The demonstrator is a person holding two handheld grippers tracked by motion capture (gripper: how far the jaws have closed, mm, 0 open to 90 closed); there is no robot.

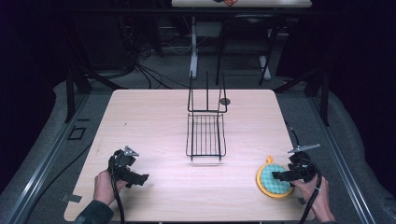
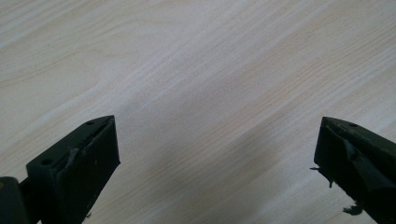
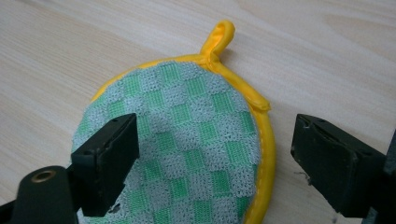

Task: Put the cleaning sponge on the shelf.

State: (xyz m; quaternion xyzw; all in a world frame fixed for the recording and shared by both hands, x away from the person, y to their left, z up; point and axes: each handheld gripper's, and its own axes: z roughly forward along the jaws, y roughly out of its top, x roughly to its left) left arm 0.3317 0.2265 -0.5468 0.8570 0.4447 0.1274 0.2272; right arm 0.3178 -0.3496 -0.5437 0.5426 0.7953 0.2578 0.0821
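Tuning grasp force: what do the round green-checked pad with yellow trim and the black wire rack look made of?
Round green-checked pad with yellow trim: looks like knitted or woven fabric, matte, visible stitch texture; the trim and loop look like smooth, slightly shiny cloth binding. Black wire rack: thin rigid rods, probably coated or painted metal.

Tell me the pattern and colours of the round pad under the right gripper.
Green and pale checks with a yellow rim and loop, on the round pad; clearest in the right gripper view.
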